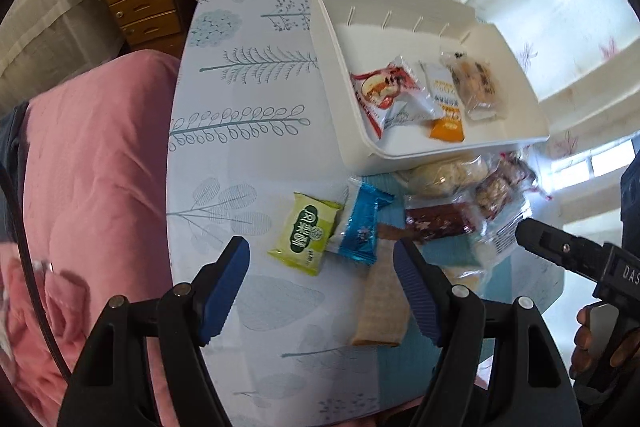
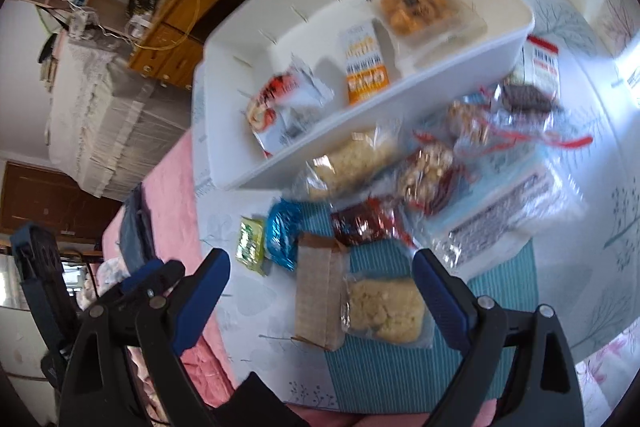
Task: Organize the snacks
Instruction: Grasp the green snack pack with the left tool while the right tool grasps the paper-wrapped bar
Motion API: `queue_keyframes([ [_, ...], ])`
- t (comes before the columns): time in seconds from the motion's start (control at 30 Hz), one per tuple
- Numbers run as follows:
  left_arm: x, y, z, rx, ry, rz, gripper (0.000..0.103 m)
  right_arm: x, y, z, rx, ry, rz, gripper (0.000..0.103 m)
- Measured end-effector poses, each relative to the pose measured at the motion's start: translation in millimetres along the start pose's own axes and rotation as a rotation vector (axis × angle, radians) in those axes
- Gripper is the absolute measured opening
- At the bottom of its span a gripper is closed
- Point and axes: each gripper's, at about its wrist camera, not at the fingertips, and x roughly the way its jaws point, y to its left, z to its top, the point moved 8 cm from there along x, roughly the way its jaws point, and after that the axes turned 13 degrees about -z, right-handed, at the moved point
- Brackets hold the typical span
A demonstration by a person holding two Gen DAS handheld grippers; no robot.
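Both grippers hang over the bench (image 1: 248, 155), jaws apart, nothing held. Left gripper (image 1: 322, 263) sits above a green packet (image 1: 306, 233), a blue packet (image 1: 362, 223) and a tan wafer bar (image 1: 382, 299) — none gripped. Right gripper (image 2: 322, 277) frames the wafer bar (image 2: 320, 291) and a pale crumbly snack bag (image 2: 384, 309). White bin (image 1: 332, 27) stands at the far side with three packs inside — a red-white packet (image 1: 384, 91), an orange-white packet (image 1: 444, 107) and a clear cookie pack (image 1: 476, 87). More loose snacks lie on the bench just outside the bin wall.
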Motion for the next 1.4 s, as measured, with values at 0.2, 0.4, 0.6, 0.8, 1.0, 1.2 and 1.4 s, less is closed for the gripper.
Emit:
queue_keyframes([
  [0.2,30.2,23.4,-3.1,0.060,0.096,0.020,0.073,31.0,7.5,-30.0,0.010,0.079,-0.058,0.093],
  [0.4,58.7,41.9,-4.4,0.080,0.181,0.028,0.073,57.0,27.1,-59.8,-0.036,0.177,-0.102,0.093],
  [0.6,80.8,52.8,-3.9,0.073,0.236,0.044,0.073,82.1,48.4,-84.0,-0.058,0.300,-0.096,0.093],
  [0.8,96.4,58.9,-0.7,0.053,0.260,0.036,0.073,101.0,53.3,-100.9,-0.067,0.404,-0.173,0.091],
  [1.0,109.3,61.1,6.4,0.029,0.256,0.034,0.073,114.5,50.7,-100.3,-0.035,0.454,-0.230,0.085],
  [1.2,118.9,59.9,11.2,0.020,0.252,0.012,0.071,124.5,57.0,-92.5,-0.050,0.460,-0.314,0.082],
  [1.4,124.4,54.5,16.9,0.015,0.243,-0.014,0.067,131.5,66.5,-92.5,-0.054,0.464,-0.380,0.080],
])
